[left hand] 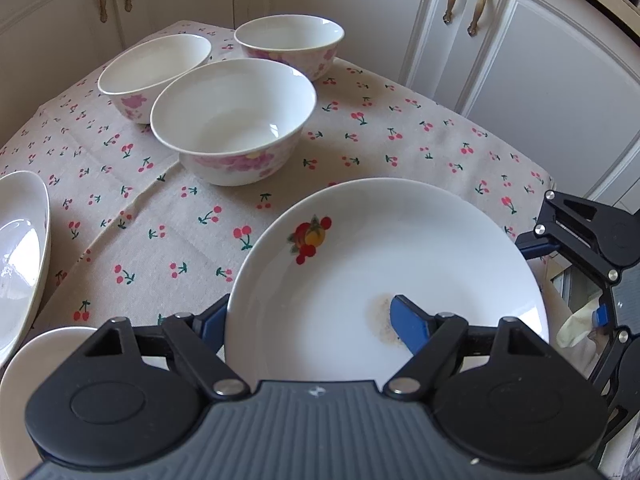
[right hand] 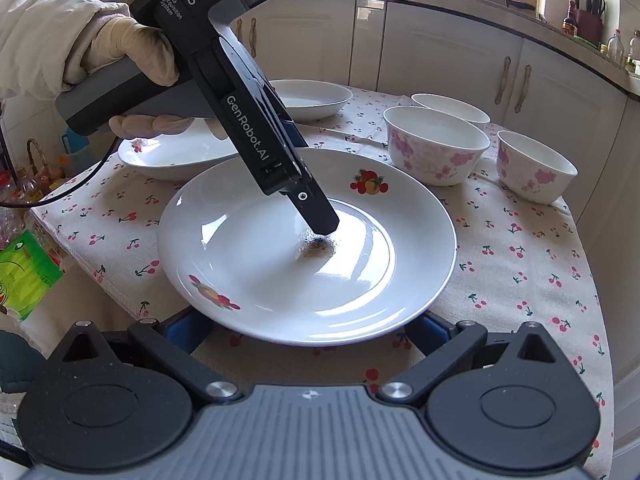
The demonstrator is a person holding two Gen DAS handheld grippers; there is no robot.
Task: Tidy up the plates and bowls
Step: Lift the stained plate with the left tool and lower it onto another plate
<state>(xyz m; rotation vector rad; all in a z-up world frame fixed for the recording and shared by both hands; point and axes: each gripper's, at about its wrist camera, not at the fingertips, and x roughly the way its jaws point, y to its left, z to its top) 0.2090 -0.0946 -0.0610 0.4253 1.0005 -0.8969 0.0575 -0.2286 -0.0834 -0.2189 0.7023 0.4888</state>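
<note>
A white plate with fruit prints [left hand: 384, 264] [right hand: 308, 248] lies near the front of the cherry-print tablecloth [left hand: 360, 136]. My left gripper [left hand: 308, 320] straddles its near-left rim: one blue finger [left hand: 408, 324] rests inside the plate on a brownish stain, the other sits outside the rim; the jaws stand wide apart. In the right wrist view its finger [right hand: 320, 216] touches the stain. My right gripper [right hand: 304, 332] is open, its blue fingers either side of the plate's near rim, below it. Three pink-flowered bowls [left hand: 234, 120] [left hand: 154, 76] [left hand: 290, 46] stand behind.
Two more white plates [right hand: 180, 152] [right hand: 312, 98] lie at the table's left, seen also in the left wrist view [left hand: 20, 252] [left hand: 24, 364]. White cabinets [left hand: 520, 60] surround the table. A green packet [right hand: 24, 272] lies beside the table's left edge.
</note>
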